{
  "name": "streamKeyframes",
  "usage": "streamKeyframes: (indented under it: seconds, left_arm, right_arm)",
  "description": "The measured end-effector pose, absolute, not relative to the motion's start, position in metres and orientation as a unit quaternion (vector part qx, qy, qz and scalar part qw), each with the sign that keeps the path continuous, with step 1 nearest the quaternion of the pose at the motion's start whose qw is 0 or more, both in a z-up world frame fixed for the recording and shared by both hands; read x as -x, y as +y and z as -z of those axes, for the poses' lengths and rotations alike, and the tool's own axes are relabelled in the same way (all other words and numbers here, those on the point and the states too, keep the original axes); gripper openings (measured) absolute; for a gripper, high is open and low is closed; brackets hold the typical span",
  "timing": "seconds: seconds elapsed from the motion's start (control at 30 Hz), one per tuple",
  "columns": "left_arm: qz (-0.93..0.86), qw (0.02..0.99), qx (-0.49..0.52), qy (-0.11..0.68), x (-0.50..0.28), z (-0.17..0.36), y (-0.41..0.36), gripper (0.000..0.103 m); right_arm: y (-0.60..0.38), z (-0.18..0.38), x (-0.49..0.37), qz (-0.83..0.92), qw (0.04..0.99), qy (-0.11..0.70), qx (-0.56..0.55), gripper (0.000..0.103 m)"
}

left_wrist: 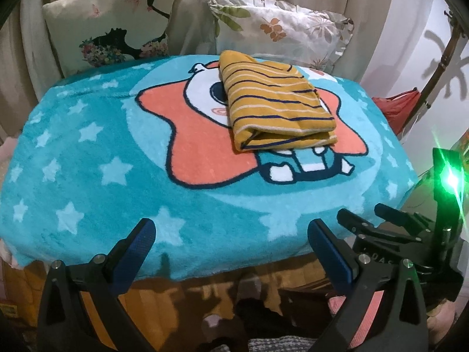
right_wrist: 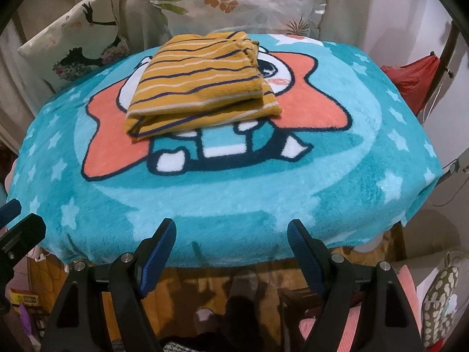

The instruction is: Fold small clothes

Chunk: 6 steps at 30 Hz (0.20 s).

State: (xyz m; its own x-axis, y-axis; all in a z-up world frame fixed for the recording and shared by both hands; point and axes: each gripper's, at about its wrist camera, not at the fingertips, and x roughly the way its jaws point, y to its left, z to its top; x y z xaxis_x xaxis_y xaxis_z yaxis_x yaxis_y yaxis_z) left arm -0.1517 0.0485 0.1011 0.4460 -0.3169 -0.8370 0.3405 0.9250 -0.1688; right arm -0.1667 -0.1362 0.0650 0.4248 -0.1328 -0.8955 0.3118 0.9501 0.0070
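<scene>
A mustard-yellow garment with navy and white stripes [left_wrist: 275, 99] lies folded into a compact bundle on the far half of the teal star blanket [left_wrist: 88, 176]. It also shows in the right wrist view [right_wrist: 202, 85], on the blanket [right_wrist: 337, 176]. My left gripper [left_wrist: 231, 234] is open and empty, held back at the blanket's near edge. My right gripper [right_wrist: 231, 234] is open and empty at the same near edge. The right gripper also shows at the lower right of the left wrist view [left_wrist: 369, 217].
Two cushions stand behind the blanket: one with a dancer print [left_wrist: 111, 20] and a floral one [left_wrist: 281, 29]. A red bag [right_wrist: 413, 76] sits at the right. A wooden base and floor clutter [right_wrist: 234, 293] lie below the near edge.
</scene>
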Motion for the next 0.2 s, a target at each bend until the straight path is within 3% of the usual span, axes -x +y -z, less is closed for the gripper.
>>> streamKeyframes:
  seconds: [0.2]
  left_arm:
    - [0.172, 0.848, -0.028, 0.5, 0.1447, -0.0943, 0.0434, 0.103]
  right_arm:
    - [-0.137, -0.0635, 0.1579, 0.136, 0.834, 0.528, -0.079, 0.082]
